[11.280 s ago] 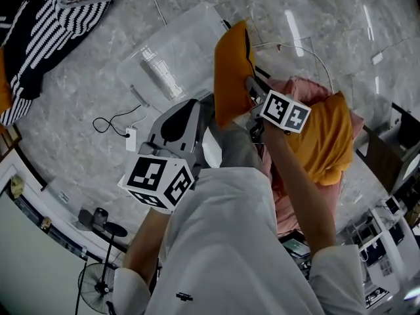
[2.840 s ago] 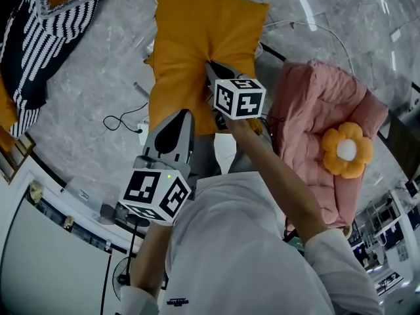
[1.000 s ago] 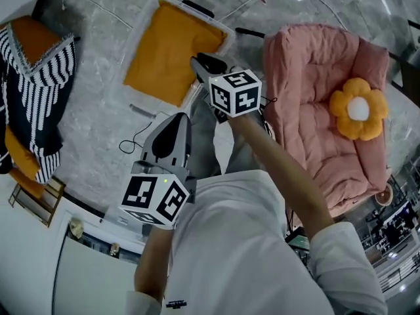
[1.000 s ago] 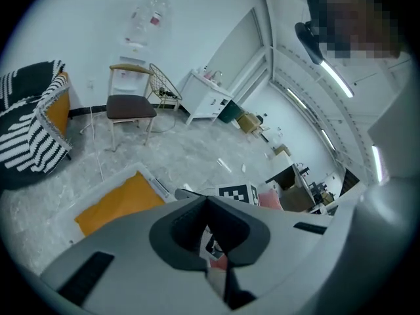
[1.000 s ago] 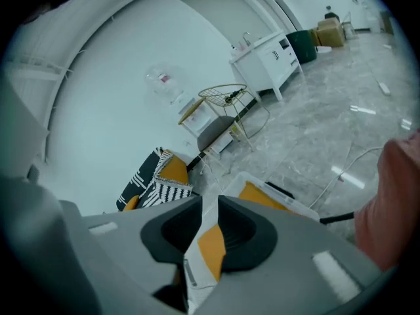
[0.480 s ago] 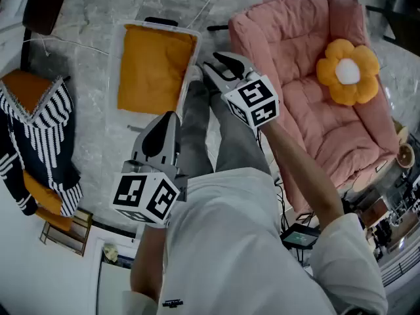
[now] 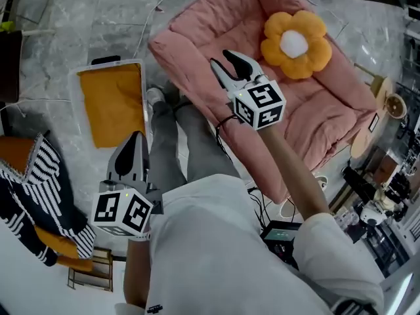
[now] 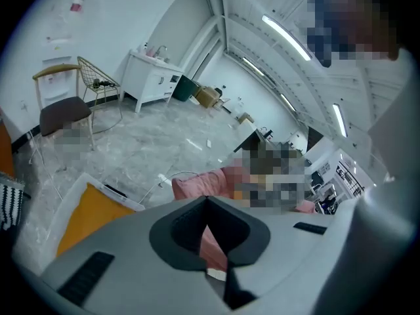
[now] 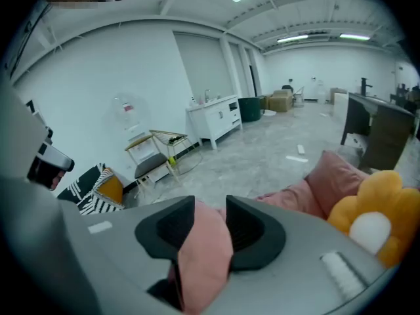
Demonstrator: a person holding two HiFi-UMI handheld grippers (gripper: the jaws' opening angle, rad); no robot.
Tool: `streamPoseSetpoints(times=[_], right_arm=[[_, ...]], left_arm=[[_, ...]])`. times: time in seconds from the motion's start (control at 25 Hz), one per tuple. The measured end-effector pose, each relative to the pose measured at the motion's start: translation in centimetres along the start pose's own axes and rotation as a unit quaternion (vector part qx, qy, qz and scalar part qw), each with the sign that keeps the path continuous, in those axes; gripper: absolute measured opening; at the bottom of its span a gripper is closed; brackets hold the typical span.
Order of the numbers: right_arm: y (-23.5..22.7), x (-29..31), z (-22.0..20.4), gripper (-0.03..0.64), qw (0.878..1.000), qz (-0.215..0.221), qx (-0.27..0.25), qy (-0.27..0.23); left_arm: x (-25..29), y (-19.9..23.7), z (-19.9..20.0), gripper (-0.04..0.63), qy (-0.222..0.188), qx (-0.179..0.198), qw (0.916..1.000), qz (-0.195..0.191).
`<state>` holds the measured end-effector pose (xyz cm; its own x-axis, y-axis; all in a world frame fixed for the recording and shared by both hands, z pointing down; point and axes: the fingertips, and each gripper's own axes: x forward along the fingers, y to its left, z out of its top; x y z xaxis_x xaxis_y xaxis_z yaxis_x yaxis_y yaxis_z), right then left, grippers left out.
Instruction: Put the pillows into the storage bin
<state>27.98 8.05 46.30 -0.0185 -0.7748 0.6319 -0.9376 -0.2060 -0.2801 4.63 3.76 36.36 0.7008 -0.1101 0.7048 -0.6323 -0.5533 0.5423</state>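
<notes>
**My right tongs [image 7: 222,59] open over the pink chair [image 7: 197,38]**

They have just been opening, with nothing between them; the flower pillow [image 7: 295,43] lies on that chair. My left tongs [image 7: 134,136] are closed, empty. The orange pillow [image 7: 115,104] sits in the storage bin [image 7: 108,63] on the floor

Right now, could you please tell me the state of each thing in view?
storage bin: open-topped, holds the orange pillow.
orange pillow: lying flat inside the bin.
flower pillow: resting on the pink lounger, not yet binned.
striped pillow: lying outside the bin.
right gripper: open, empty, jaws just been opening.
left gripper: shut, empty.
</notes>
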Motion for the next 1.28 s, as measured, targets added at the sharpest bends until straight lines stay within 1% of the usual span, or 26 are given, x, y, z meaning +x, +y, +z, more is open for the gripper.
streamPoseSetpoints(times=[0.16, 0.28, 0.4, 0.48, 0.64, 0.76, 0.88, 1.04, 1.12, 1.16, 1.24, 1.28], right_arm=[[-6.9, -4.1, 0.4, 0.168, 0.998, -0.059, 0.02, -0.012], [-11.4, -7.1, 0.2, 0.179, 0.994, -0.101, 0.031, -0.014], [-16.6, -10.2, 0.0, 0.184, 0.986, -0.161, 0.034, -0.013], [-20.3, -12.1, -0.4, 0.209, 0.979, -0.202, 0.039, -0.013], [-27.9, -15.7, -1.9, 0.295, 0.955, -0.289, 0.065, -0.016], [-32.9, -17.6, -4.1, 0.326, 0.935, -0.34, 0.1, -0.013], [-36.9, -18.4, -7.2, 0.367, 0.916, -0.382, 0.124, 0.015], [-40.8, -18.3, -10.6, 0.385, 0.891, -0.431, 0.126, 0.061], [-41.9, -18.3, -12.0, 0.385, 0.88, -0.444, 0.15, 0.076], [-42.1, -18.1, -12.9, 0.363, 0.876, -0.446, 0.169, 0.08], [-42.2, -18.1, -14.0, 0.242, 0.868, -0.45, 0.191, 0.088], [-42.1, -18.2, -14.1, 0.189, 0.866, -0.453, 0.191, 0.092]], left_arm=[[1.9, -2.5, 0.6, 0.009, 0.008, 0.023, 0.9997, -0.009], [3.3, -4.5, 1.0, 0.009, 0.022, 0.037, 0.9989, -0.018], [4.5, -6.1, 1.1, 0.009, 0.033, 0.049, 0.998, -0.024], [5.3, -7.1, 0.8, 0.009, 0.042, 0.055, 0.9973, -0.026], [7.1, -8.9, 0.7, 0.009, 0.059, 0.069, 0.9955, -0.027], [7.6, -10.0, 0.9, 0.009, 0.06, 0.075, 0.9951, -0.023], [7.8, -10.5, 0.8, 0.009, 0.059, 0.076, 0.9952, -0.014], [8.5, -10.3, -0.3, 0.009, 0.058, 0.059, 0.9966, 0.002], [8.6, -10.0, -1.2, 0.009, 0.061, 0.05, 0.9968, 0.007], [8.5, -9.9, -1.6, 0.009, 0.063, 0.046, 0.9969, 0.01], [8.1, -9.6, -2.0, 0.009, 0.063, 0.038, 0.9972, 0.015], [8.0, -9.5, -2.1, 0.009, 0.063, 0.034, 0.9973, 0.016]])
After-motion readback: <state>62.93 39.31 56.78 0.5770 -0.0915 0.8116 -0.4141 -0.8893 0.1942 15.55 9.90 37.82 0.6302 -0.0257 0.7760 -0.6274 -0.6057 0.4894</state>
